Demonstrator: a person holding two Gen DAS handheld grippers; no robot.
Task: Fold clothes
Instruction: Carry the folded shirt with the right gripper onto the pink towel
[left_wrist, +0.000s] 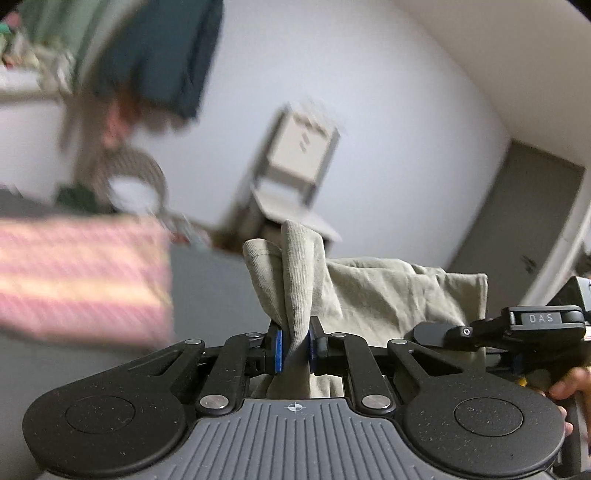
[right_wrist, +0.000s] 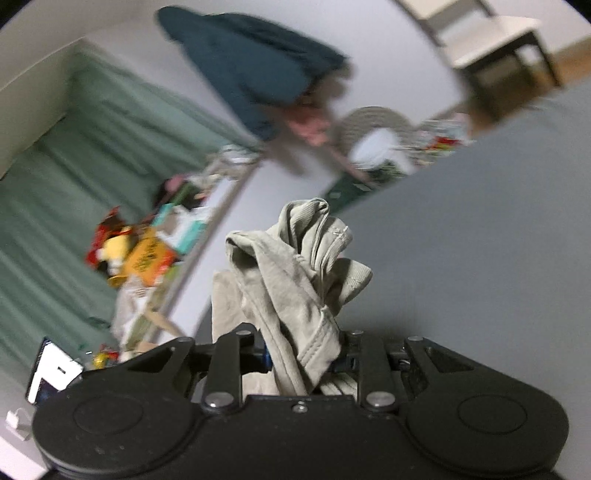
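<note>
The beige shirt (left_wrist: 369, 295) fills the spot right in front of the left gripper (left_wrist: 294, 349), and the right gripper (left_wrist: 491, 328) sits close on its right side. A pink striped cloth (left_wrist: 81, 277) blocks the left. Past the right gripper's (right_wrist: 303, 354) bunched cloth, the grey surface (right_wrist: 480, 221) is wide open. A cluttered shelf (right_wrist: 155, 251) crowds the left there.
</note>
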